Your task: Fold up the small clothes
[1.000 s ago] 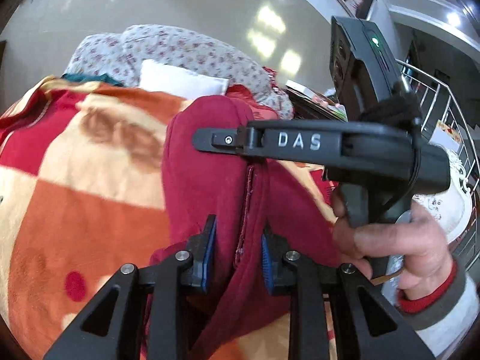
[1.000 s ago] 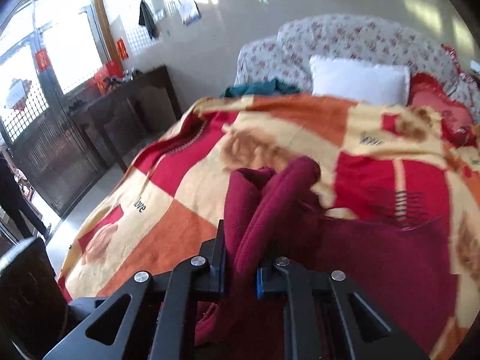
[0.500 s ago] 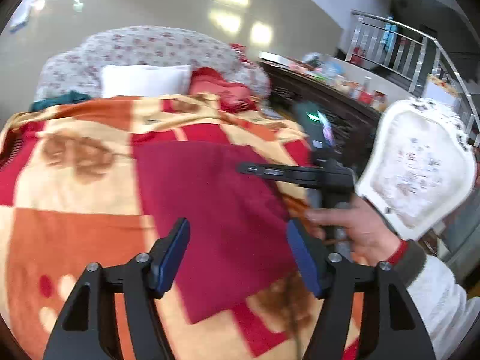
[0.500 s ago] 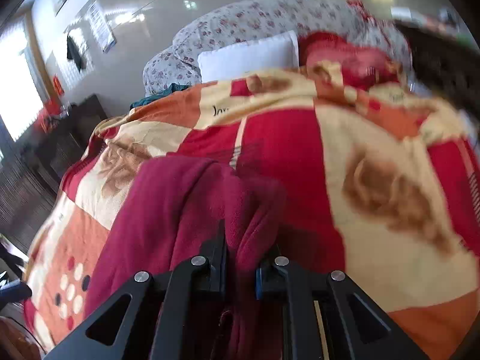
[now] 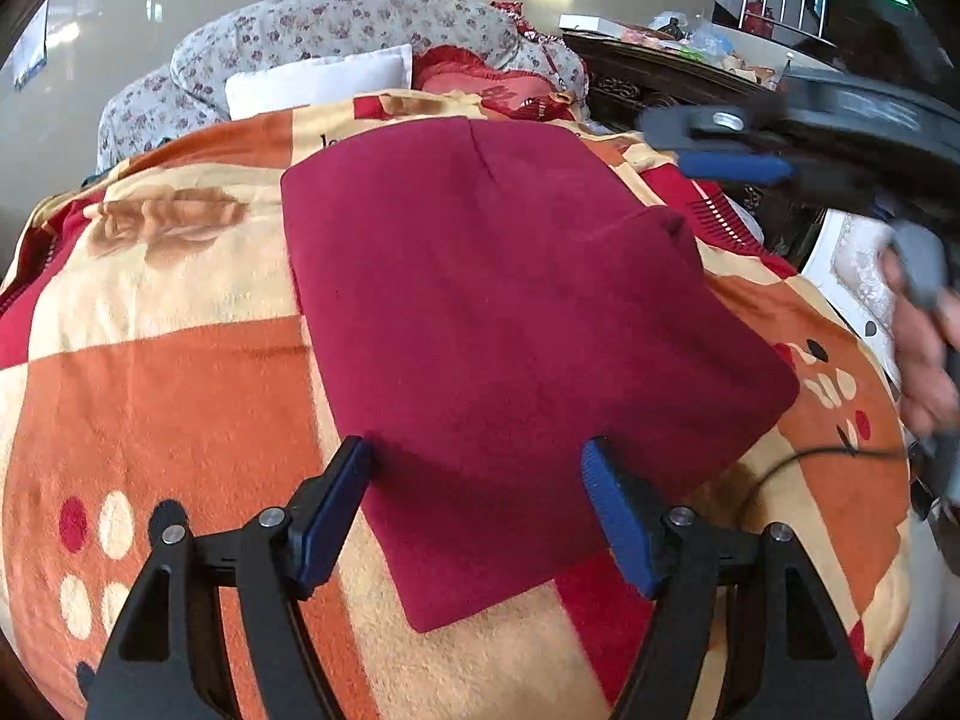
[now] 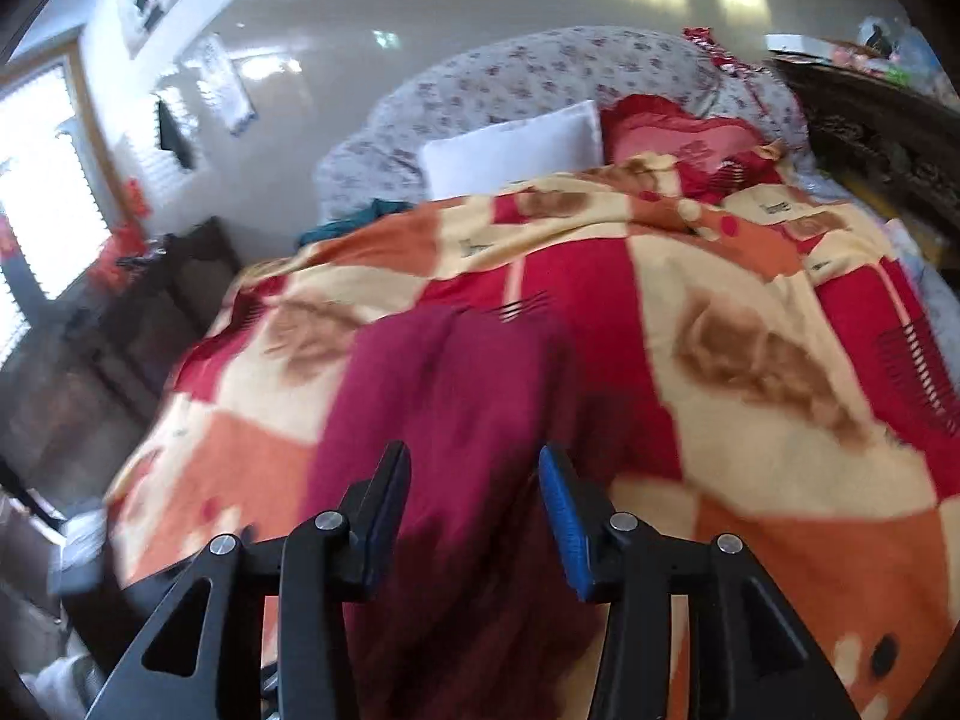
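1. Left gripper point(image 5: 477, 516) released, fingers spread wide, blue pads bare, nothing between them
2. Maroon garment point(image 5: 510, 324) lies flat on the blanket point(image 5: 156, 396) just ahead of the left gripper, near edge between and under the spread fingertips; folded layer with a bump at its far right corner
3. Right gripper point(image 6: 474, 510) also released, fingers parted with a clear gap, holding nothing; picture blurred
4. In right wrist view the garment point(image 6: 456, 396) sits directly ahead of and below the right gripper, running under its fingers; contact cannot be told
5. In left wrist view the right gripper point(image 5: 732, 144) shows far right, blurred, above the garment's right side, hand point(image 5: 927, 348) on its grip
6. Beyond the garment, far end of the bed: white pillow point(image 5: 318, 84), red cushion point(image 5: 480, 81), floral bedding point(image 5: 336, 24)
7. Thin black cable point(image 5: 798, 459) lies on the blanket right of the left gripper
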The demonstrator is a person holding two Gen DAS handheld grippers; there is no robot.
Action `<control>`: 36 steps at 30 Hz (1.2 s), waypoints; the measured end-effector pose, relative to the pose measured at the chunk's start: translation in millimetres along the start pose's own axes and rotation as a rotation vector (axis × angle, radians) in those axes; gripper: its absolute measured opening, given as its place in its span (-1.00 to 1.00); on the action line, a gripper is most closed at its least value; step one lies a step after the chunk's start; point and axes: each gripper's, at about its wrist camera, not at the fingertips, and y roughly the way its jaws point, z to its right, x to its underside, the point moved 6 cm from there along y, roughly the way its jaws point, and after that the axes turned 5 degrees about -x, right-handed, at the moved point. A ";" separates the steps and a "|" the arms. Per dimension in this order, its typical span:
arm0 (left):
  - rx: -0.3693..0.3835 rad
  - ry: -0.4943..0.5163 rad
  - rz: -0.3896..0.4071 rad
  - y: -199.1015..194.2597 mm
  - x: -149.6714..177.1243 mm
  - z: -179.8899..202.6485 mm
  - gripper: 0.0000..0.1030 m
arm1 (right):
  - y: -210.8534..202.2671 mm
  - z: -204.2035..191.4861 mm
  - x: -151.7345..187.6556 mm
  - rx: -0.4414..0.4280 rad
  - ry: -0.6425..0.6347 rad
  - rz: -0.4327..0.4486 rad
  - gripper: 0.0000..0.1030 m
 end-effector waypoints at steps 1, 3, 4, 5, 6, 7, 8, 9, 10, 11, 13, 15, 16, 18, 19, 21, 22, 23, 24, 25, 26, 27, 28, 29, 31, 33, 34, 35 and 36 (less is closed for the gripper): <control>0.001 -0.006 -0.001 0.5 1.0 -0.1 0.43 | -1.4 -5.2 6.8 -0.005 -0.004 -0.012 -0.05; 0.002 -0.015 -0.004 1.9 2.8 0.8 0.46 | 6.2 -14.5 21.7 -0.050 -0.017 -0.052 -0.05; 0.000 -0.020 -0.005 2.6 2.9 2.0 0.48 | 11.2 -17.5 28.7 -0.056 -0.028 -0.074 -0.10; -0.002 -0.020 -0.007 3.5 2.8 2.1 0.48 | 19.5 -17.9 35.9 -0.035 -0.054 -0.101 -0.24; -0.005 -0.016 -0.011 4.3 4.1 3.5 0.48 | 28.5 -12.1 43.0 0.065 -0.103 -0.124 -0.29; -0.001 -0.013 -0.014 4.5 5.3 4.8 0.48 | 31.9 -3.6 47.9 0.145 -0.127 -0.133 -0.29; 0.006 -0.014 -0.021 5.0 6.1 5.8 0.48 | 32.1 3.8 52.0 0.168 -0.120 -0.135 -0.29; 0.010 -0.017 -0.027 5.3 7.1 6.0 0.48 | 28.8 12.6 57.8 0.132 -0.063 -0.134 -0.29; 0.012 -0.021 -0.027 5.4 7.5 6.0 0.51 | 25.8 18.9 60.6 0.120 -0.035 -0.131 -0.29; 0.013 -0.023 -0.027 5.8 8.1 6.1 0.52 | 22.3 22.2 62.5 0.119 -0.025 -0.122 -0.28; 0.006 -0.030 -0.036 8.1 8.3 6.7 0.54 | 18.1 26.5 64.5 0.110 0.004 -0.112 -0.29; -0.004 -0.036 -0.037 8.5 7.8 7.4 0.54 | 12.3 22.3 64.1 0.102 0.018 -0.098 -0.28; -0.010 -0.040 -0.038 8.4 8.0 7.3 0.54 | 7.6 18.2 62.2 0.102 0.013 -0.088 -0.28; -0.009 -0.049 -0.039 7.9 8.7 6.5 0.54 | -9.0 3.7 59.1 0.088 -0.001 -0.050 -0.28; -0.010 -0.050 -0.040 8.0 8.7 6.4 0.55 | -18.5 -4.7 58.1 0.076 -0.007 -0.029 -0.28; -0.014 -0.050 -0.040 8.1 8.8 6.3 0.55 | -28.5 -24.3 51.8 0.036 -0.022 0.010 -0.28; -0.017 -0.052 -0.040 8.0 8.8 6.4 0.55 | -30.2 -31.9 49.8 0.021 -0.033 0.019 -0.28; -0.019 -0.055 -0.040 7.7 9.1 6.1 0.56 | -29.8 -41.8 48.5 -0.002 -0.050 0.025 -0.28; -0.021 -0.058 -0.040 7.1 9.7 5.5 0.56 | -26.4 -49.0 48.9 -0.019 -0.063 0.018 -0.28; -0.023 -0.061 -0.041 6.7 10.1 5.3 0.56 | -22.9 -51.9 51.1 -0.022 -0.071 0.008 -0.28; -0.026 -0.063 -0.042 6.6 10.5 5.0 0.56 | -15.5 -51.4 54.5 -0.006 -0.074 -0.010 -0.28; -0.027 -0.065 -0.042 5.9 11.0 4.4 0.56 | -7.8 -46.6 59.4 0.014 -0.065 -0.031 -0.28; -0.028 -0.066 -0.043 5.2 11.5 4.0 0.56 | -1.6 -40.5 64.4 0.024 -0.052 -0.049 -0.28; -0.028 -0.067 -0.044 4.9 11.8 3.7 0.57 | 4.4 -33.0 70.0 0.039 -0.038 -0.069 -0.28; -0.026 -0.067 -0.047 4.7 12.3 3.4 0.57 | 20.9 -7.8 88.3 0.105 0.013 -0.130 -0.33; -0.031 -0.062 -0.055 5.8 13.3 4.1 0.57 | 29.9 7.6 100.8 0.039 0.100 -0.135 -0.34; -0.036 -0.058 -0.056 6.0 14.0 4.6 0.57 | 30.5 10.2 103.2 0.023 0.119 -0.125 -0.34; -0.039 -0.057 -0.053 5.8 14.1 4.8 0.57 | 29.9 9.9 103.3 0.022 0.117 -0.119 -0.34; -0.041 -0.056 -0.051 5.1 14.3 4.7 0.57 | 28.1 6.4 102.1 0.033 0.099 -0.121 -0.34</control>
